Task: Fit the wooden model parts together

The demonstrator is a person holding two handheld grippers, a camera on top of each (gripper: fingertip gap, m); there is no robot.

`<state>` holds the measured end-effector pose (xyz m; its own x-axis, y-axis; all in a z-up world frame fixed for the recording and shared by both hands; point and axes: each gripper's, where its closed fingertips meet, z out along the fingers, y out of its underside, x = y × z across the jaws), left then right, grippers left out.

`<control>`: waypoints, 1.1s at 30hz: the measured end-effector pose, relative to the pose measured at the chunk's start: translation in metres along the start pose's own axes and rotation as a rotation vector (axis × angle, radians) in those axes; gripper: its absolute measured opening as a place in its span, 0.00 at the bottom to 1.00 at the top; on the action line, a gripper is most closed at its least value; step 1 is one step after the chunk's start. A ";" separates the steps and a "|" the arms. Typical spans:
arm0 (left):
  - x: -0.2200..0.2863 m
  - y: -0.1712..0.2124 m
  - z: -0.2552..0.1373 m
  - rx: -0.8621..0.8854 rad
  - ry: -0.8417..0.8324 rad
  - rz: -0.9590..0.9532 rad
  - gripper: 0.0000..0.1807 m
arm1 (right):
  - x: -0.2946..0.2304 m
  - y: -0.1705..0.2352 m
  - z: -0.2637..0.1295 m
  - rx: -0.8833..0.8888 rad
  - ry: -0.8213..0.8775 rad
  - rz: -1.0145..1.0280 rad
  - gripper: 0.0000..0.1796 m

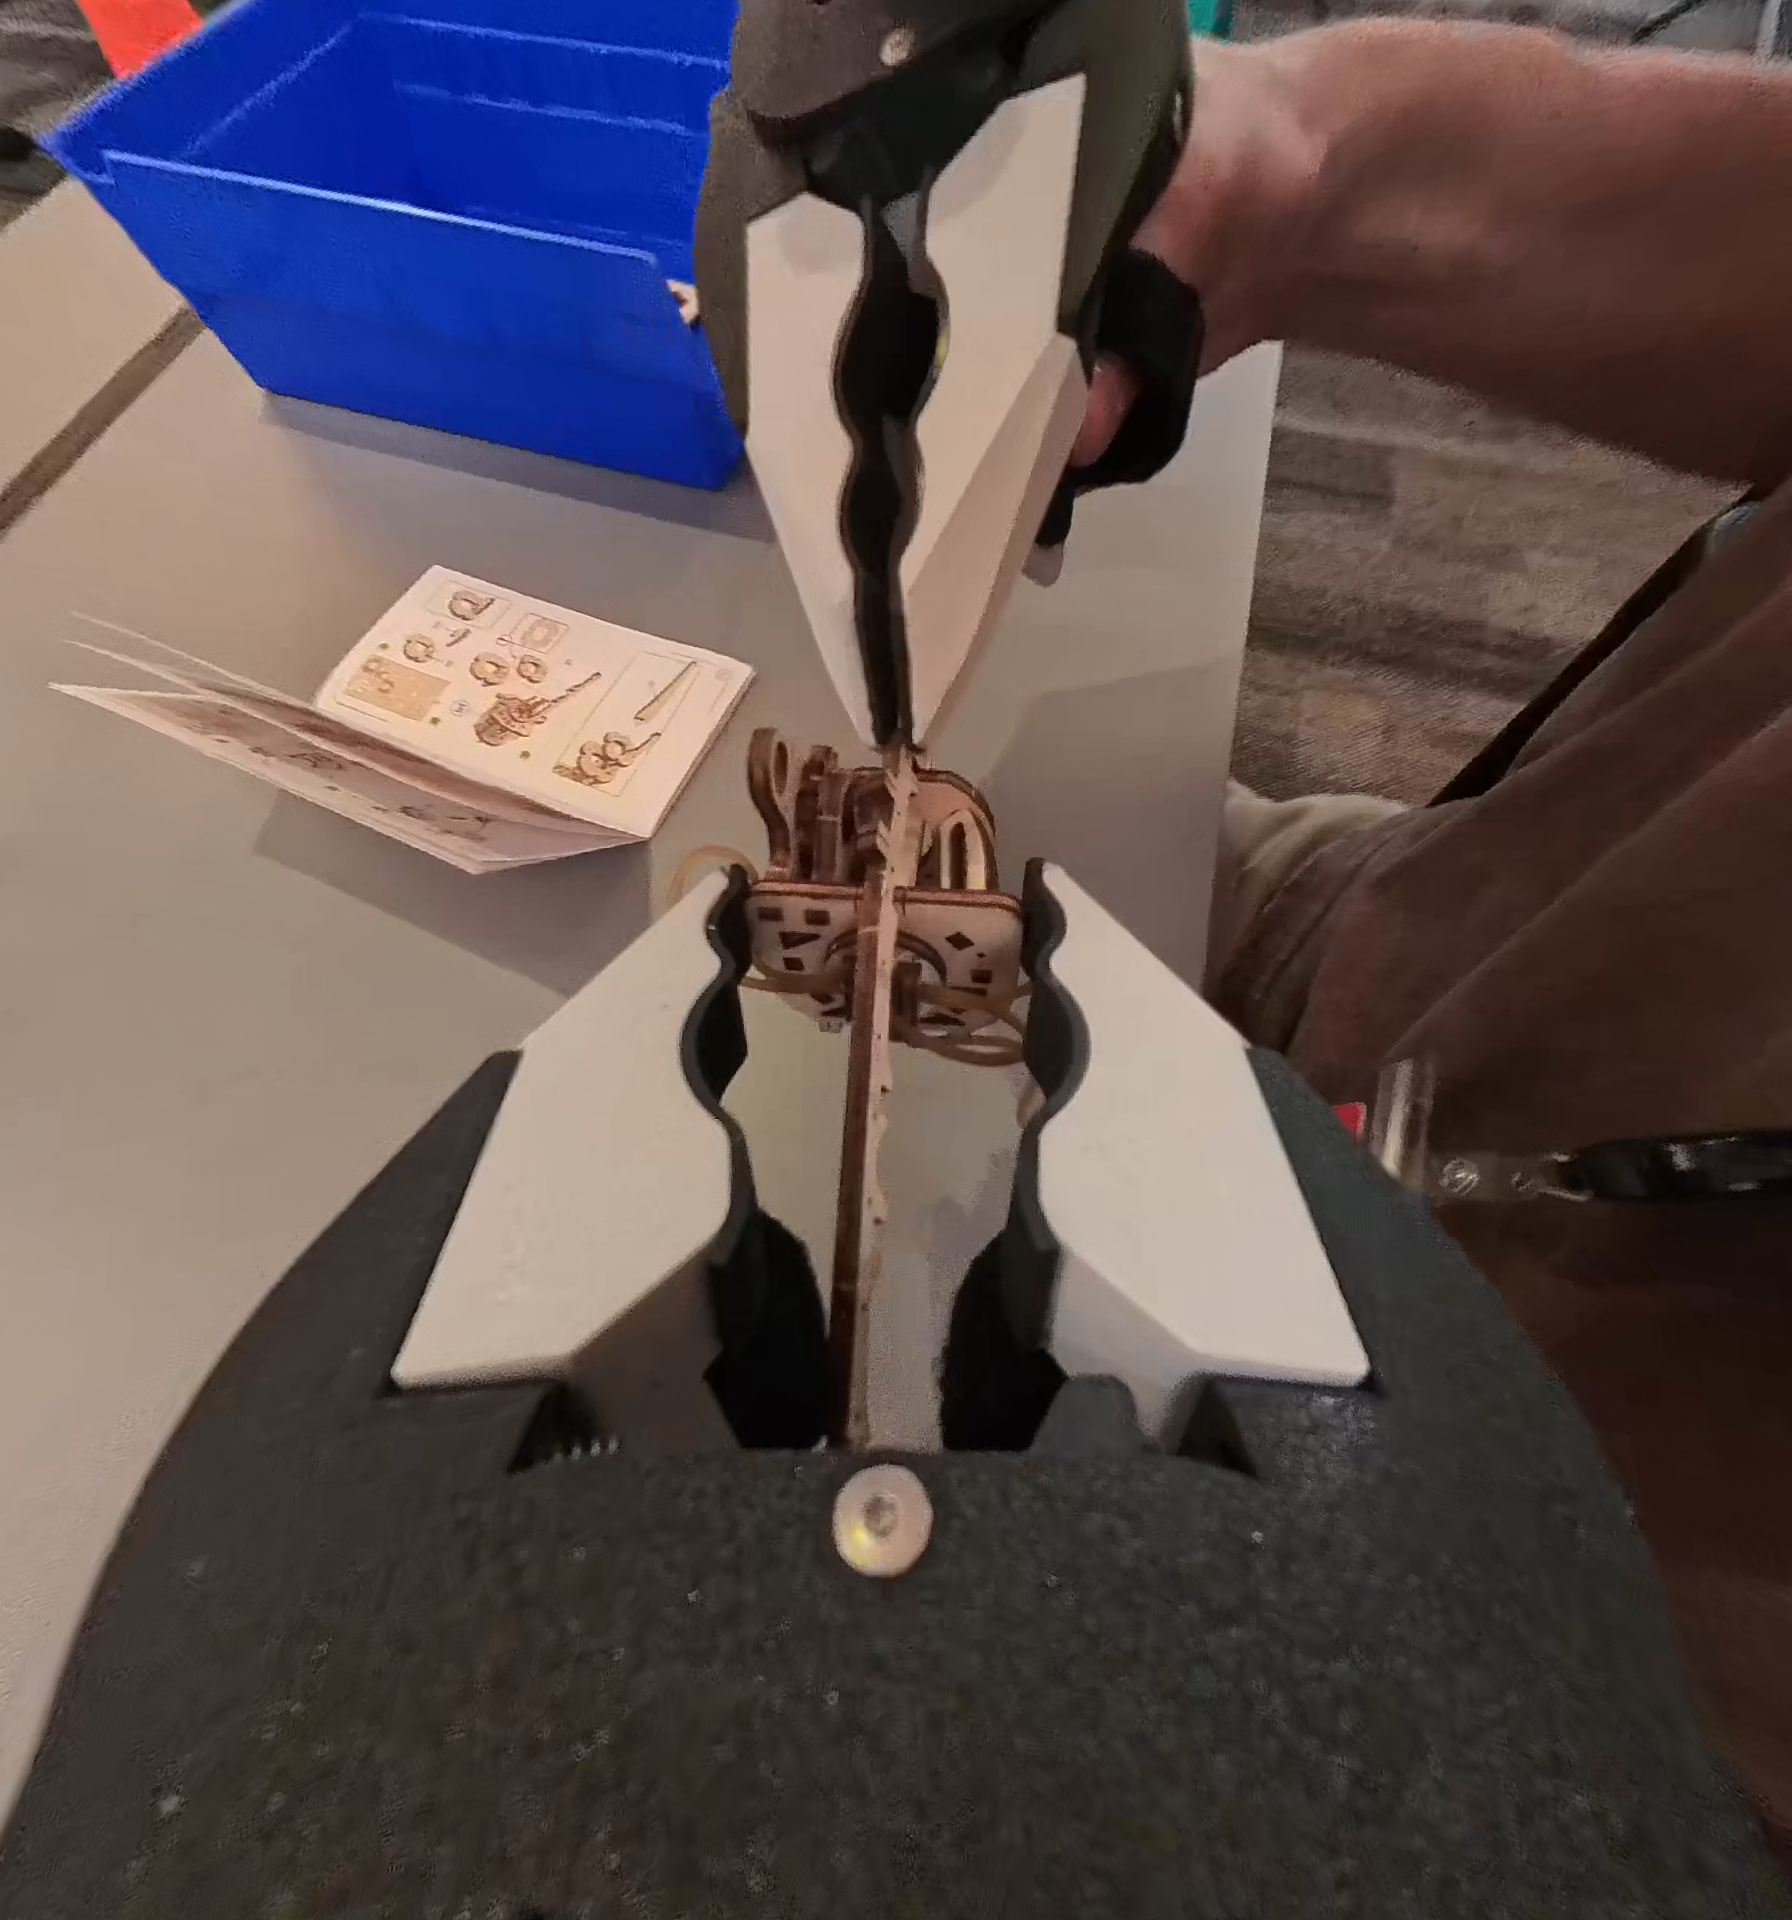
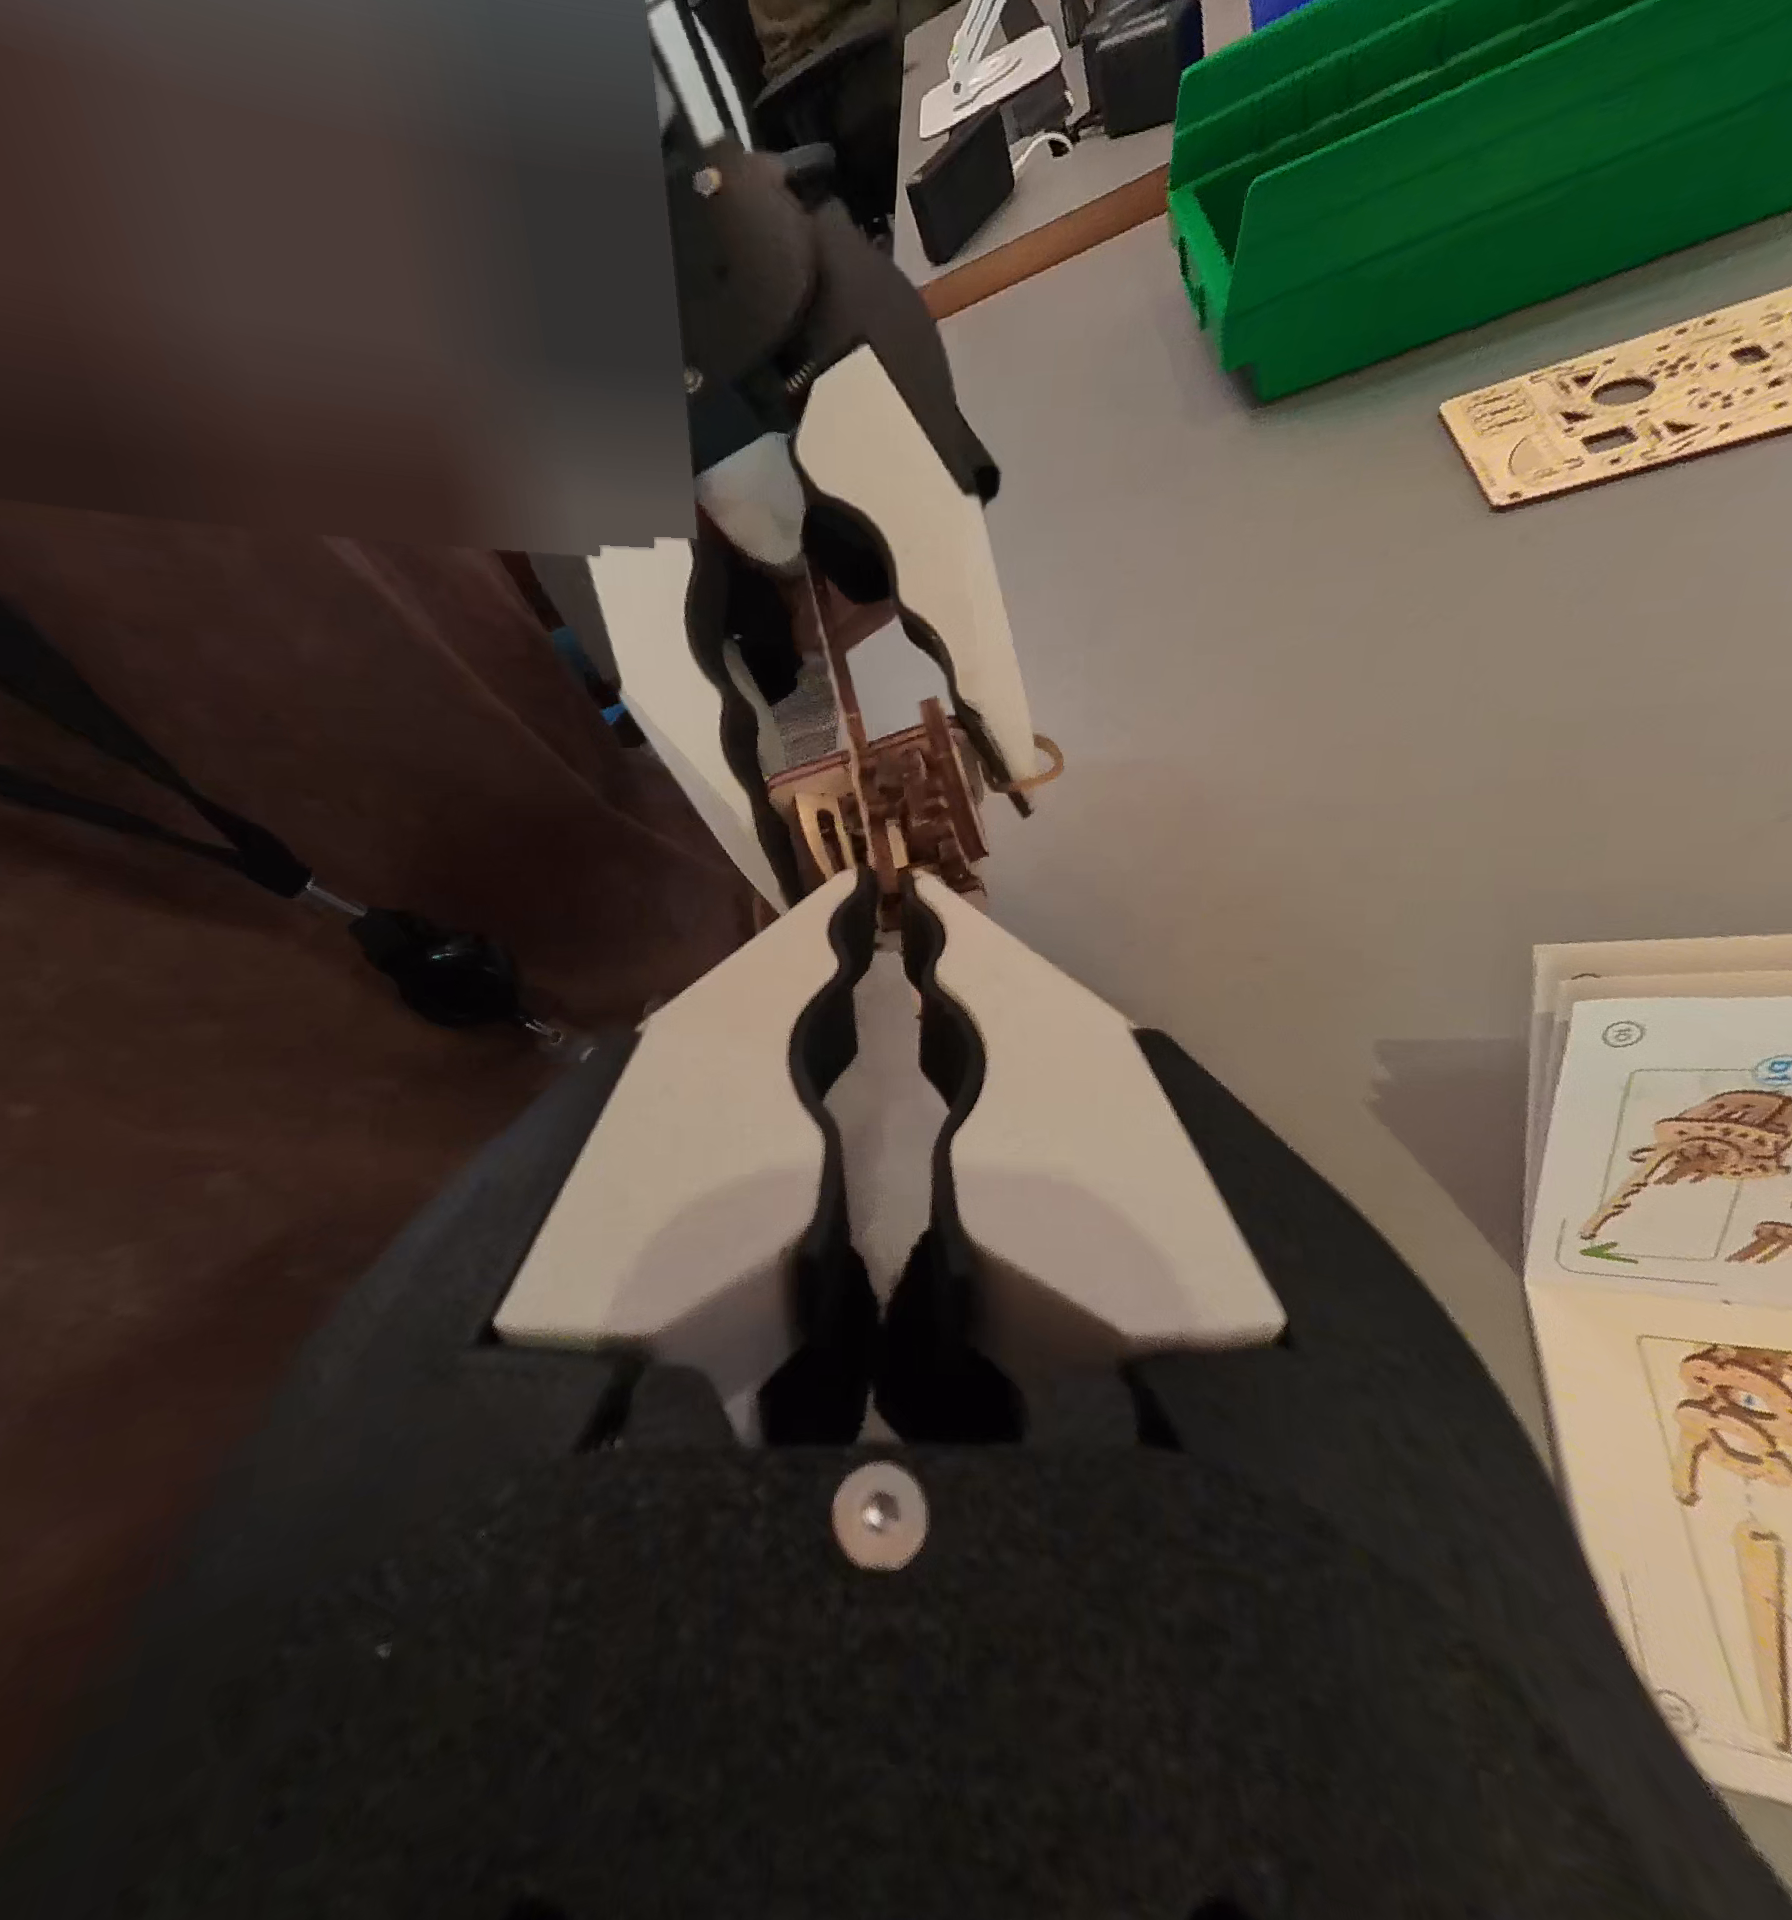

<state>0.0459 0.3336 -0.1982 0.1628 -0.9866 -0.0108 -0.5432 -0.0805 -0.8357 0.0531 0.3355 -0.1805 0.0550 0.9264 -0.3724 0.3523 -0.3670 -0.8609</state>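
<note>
The wooden model (image 1: pixel 933 831), a small plate with gears and loops, is held between the fingertips of my left gripper (image 1: pixel 881 894), which is shut on the plate's two edges. A long toothed wooden strip (image 1: pixel 864 1195) runs through the model's middle, back between the left fingers. My right gripper (image 1: pixel 897 727) comes down from above, shut on the strip's far tip. In the right wrist view my right gripper (image 2: pixel 887 899) pinches that tip just in front of the model (image 2: pixel 923 800). The left gripper (image 2: pixel 902 831) holds the model from behind, and the strip (image 2: pixel 840 675) extends back through it.
A blue bin (image 1: pixel 404 229) stands at the table's far left, and an open instruction booklet (image 1: pixel 518 707) lies before it. A green bin (image 2: pixel 1494 187) and a wooden parts sheet (image 2: pixel 1650 405) lie beyond. A person's brown sleeve (image 1: pixel 1598 831) fills the right side.
</note>
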 end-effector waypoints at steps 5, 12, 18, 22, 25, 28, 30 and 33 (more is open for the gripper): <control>0.002 -0.004 -0.003 0.058 0.103 -0.124 0.28 | -0.001 -0.006 -0.001 0.045 0.037 -0.090 0.02; 0.004 -0.006 0.000 0.185 0.307 -0.361 0.27 | 0.002 -0.005 -0.001 0.084 0.042 -0.080 0.01; 0.010 -0.002 0.004 0.255 0.498 -0.564 0.28 | 0.003 0.003 0.001 0.058 0.048 -0.060 0.02; 0.014 -0.008 -0.002 0.327 0.682 -0.711 0.27 | -0.003 -0.002 0.000 0.073 0.058 -0.133 0.04; 0.013 -0.014 -0.006 0.374 0.778 -0.784 0.27 | -0.009 -0.006 0.001 0.048 0.058 -0.197 0.12; 0.013 -0.016 -0.010 0.370 0.842 -0.816 0.27 | -0.015 -0.007 0.001 -0.009 0.047 -0.260 0.18; 0.014 -0.018 -0.013 0.359 0.885 -0.839 0.28 | -0.016 -0.009 0.001 -0.034 0.065 -0.319 0.18; 0.012 -0.020 -0.016 0.351 0.914 -0.864 0.27 | -0.015 -0.010 0.001 -0.071 0.114 -0.413 0.20</control>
<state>0.0458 0.3208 -0.1733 -0.3413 -0.3852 0.8574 -0.2800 -0.8291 -0.4839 0.0476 0.3249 -0.1665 -0.0030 0.9991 0.0427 0.4297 0.0398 -0.9021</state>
